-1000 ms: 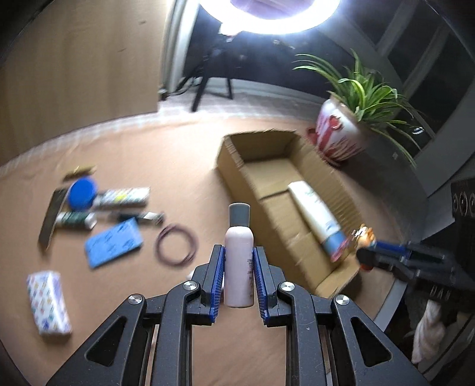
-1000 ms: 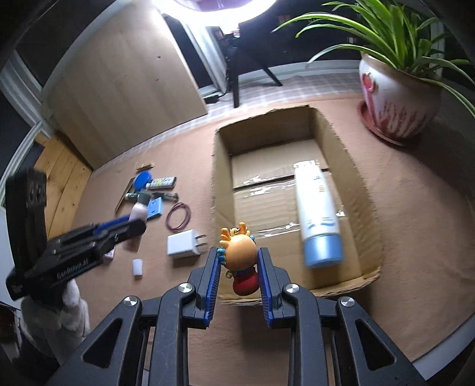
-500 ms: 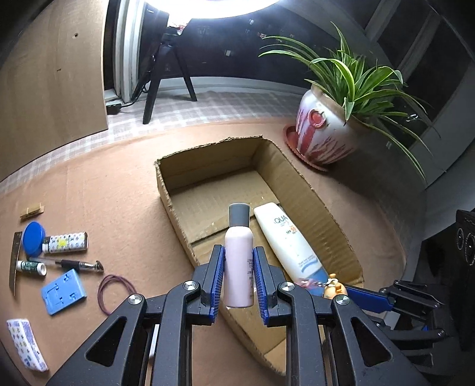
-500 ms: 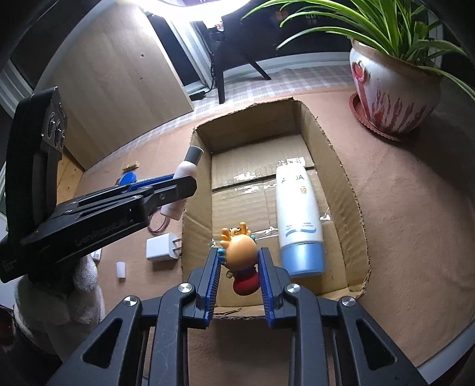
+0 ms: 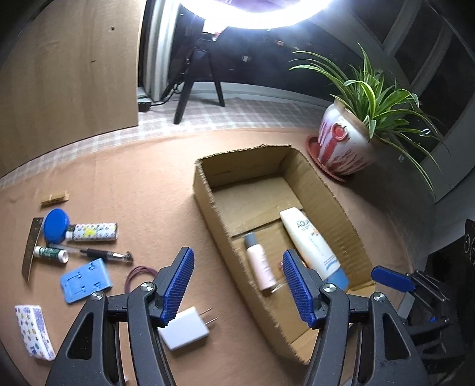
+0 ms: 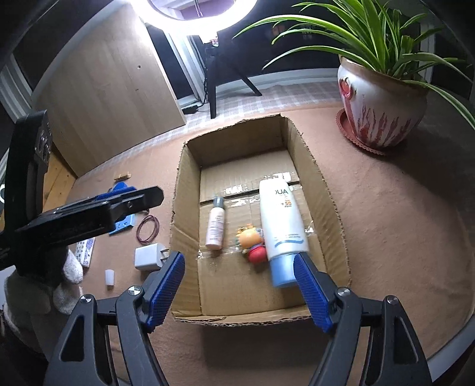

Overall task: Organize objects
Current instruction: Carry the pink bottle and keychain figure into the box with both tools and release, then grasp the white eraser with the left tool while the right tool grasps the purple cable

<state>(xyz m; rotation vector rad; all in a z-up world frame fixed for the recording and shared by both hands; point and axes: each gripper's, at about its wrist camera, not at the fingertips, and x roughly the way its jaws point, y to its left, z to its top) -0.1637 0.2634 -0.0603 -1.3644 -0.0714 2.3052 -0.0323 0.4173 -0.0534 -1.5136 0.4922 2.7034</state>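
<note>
A brown felt-covered desk (image 6: 386, 207) is carrying the work area, with a ring light (image 6: 202, 14) shining overhead at 12 o'clock and a potted spider plant (image 6: 383, 110) standing at 2 o'clock. A wooden panel (image 6: 112, 98) is leaning at 10 o'clock.

An open cardboard box (image 6: 326, 190) is sitting at the centre of the desk. Inside it, a pink bottle (image 6: 216, 224) with a grey cap is lying on its side, a cartoon figurine (image 6: 252, 242) is lying just beside it, and a white sunscreen tube (image 6: 282, 225) with a blue cap is lying at the 3 o'clock side, touching the figurine.

Outside the box, at 9 o'clock, a white charger plug (image 5: 185, 329), a rubber band (image 5: 139, 274), a blue plastic holder (image 5: 86, 280), a pen (image 5: 101, 254), a blue lid (image 5: 56, 225), a patterned tube (image 5: 92, 231) and a tissue pack (image 5: 34, 331) are lying on the desk.

The left gripper (image 5: 237, 288) is hovering over the box's near-left wall, its fingers (image 5: 178, 285) spread wide and holding nothing. The right gripper (image 6: 239, 294) is hovering above the box's near end, its fingers (image 6: 311, 294) likewise wide apart and empty.
</note>
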